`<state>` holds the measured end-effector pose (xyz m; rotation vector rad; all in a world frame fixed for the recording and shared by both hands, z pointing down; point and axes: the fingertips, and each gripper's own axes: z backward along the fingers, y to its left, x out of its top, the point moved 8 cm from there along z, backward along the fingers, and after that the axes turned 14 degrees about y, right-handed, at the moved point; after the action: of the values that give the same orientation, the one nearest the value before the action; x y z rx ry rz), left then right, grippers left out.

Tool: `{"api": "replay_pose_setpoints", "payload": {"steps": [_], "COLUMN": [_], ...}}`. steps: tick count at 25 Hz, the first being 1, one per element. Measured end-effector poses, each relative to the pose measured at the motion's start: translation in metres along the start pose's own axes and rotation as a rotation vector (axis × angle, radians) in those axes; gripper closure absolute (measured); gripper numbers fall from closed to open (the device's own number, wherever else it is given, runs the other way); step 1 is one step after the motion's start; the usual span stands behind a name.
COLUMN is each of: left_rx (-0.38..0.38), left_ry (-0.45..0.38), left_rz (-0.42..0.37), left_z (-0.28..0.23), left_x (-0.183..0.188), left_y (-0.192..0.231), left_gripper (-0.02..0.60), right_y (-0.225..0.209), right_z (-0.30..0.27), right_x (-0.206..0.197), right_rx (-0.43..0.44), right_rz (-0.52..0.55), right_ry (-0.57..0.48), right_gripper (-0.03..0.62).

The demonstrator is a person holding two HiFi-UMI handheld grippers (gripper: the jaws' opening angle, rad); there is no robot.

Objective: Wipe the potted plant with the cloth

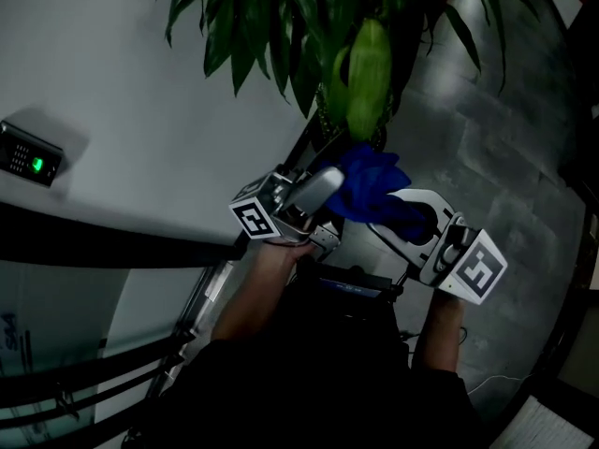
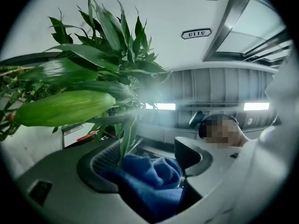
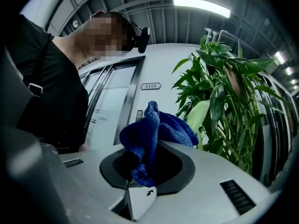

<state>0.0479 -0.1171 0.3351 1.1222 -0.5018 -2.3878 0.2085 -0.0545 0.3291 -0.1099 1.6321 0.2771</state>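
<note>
- The left claw (image 2: 149, 157) is spread wide; the blue cloth (image 2: 152, 181) is bunched loosely in its gap and is not pinched.
- The right claw (image 3: 145, 164) is closed on the same cloth, which is pushed up out of its pads.
- The potted plant (image 1: 271, 26) is seen just beyond both claws, with a pale green leaf (image 1: 368, 78) hung just above the cloth.
- A keypad (image 1: 28, 155) is mounted on the white wall (image 1: 140, 110) at the left.

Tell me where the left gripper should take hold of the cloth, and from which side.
Take the loose bunch of the cloth that sticks out past the right gripper, coming from the left. The right gripper pinches its other end, and that bunch lies between the left gripper's open jaws, so closing there should probably do.
</note>
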Motion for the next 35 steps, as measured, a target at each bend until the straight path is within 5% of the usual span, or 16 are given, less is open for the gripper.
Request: {"api": "replay_pose_setpoints", "payload": {"steps": [10,16,21,26,35], "left_rx": [0.181,0.270,0.331,0.391,0.251], "left_ry": [-0.042,-0.044,-0.036,0.027,0.151], "left_rz": [-0.056,-0.092,-0.116,-0.067,0.125], "left_z": [0.036,0.056,0.076,0.093,0.081], "left_x": [-0.015,-0.011,0.008,0.017,0.018], "left_y": [-0.006,-0.005,0.009,0.051,0.122], "left_gripper": [0.216,0.216,0.216,0.216,0.221], "right_y": [-0.005,0.000,0.001,0.002,0.036], "right_z": [0.050,0.037,0.020,-0.002,-0.023], "right_x": [-0.005,0.006,0.018,0.030,0.041], "right_rx": [0.067,0.058,-0.051,-0.186,-0.473], "right_rz": [-0.068,-0.059,-0.007,-0.069,-0.102], "right_ry": [-0.231,-0.260,-0.257,-0.260,-0.195], "right_gripper": [0.500,0.500,0.500,0.500,0.500]}}
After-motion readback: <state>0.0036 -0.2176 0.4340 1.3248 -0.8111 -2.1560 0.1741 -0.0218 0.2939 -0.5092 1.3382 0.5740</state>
